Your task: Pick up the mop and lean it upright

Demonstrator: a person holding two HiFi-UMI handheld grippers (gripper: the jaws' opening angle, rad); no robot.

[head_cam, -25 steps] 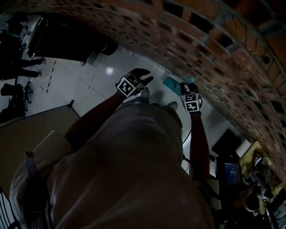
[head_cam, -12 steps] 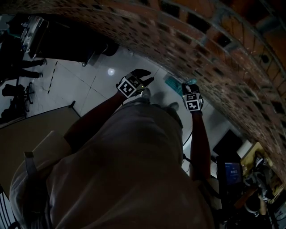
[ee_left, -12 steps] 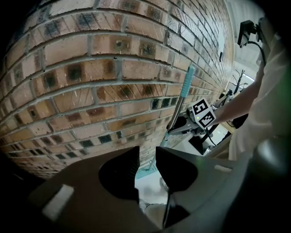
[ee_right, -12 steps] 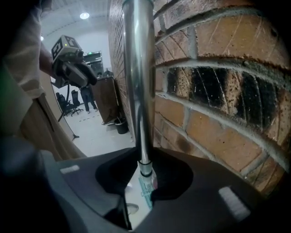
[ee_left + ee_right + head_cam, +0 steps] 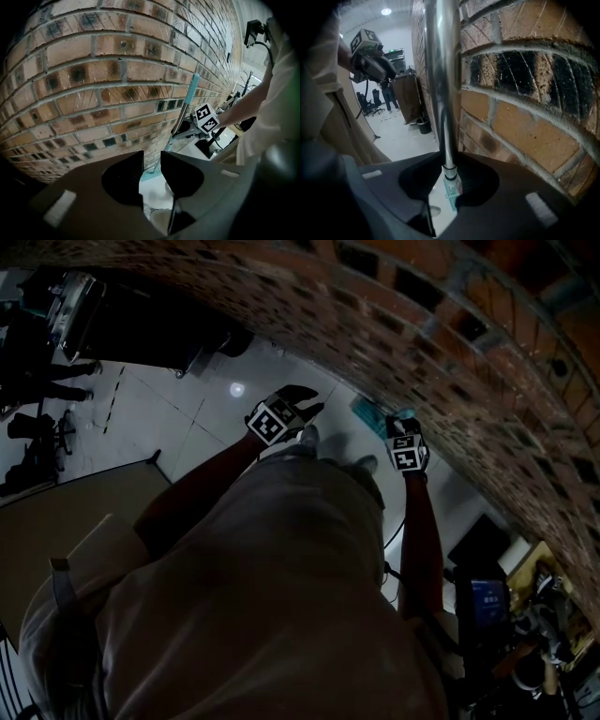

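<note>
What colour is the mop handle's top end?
Teal top end, clearest in left gripper view.

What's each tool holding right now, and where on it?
Right tool grips the mop by its metal pole, about midway up. Left tool is open, holding nothing.

The head view looks steeply down past the person's body at the floor and brick wall. Both gripper views look along their jaws, very near this wall, which all three views share.

Mop: silver pole, teal grip + head. Brick wall: red-brown, dark blotches. Marker cube: blk/wht squares.
</note>
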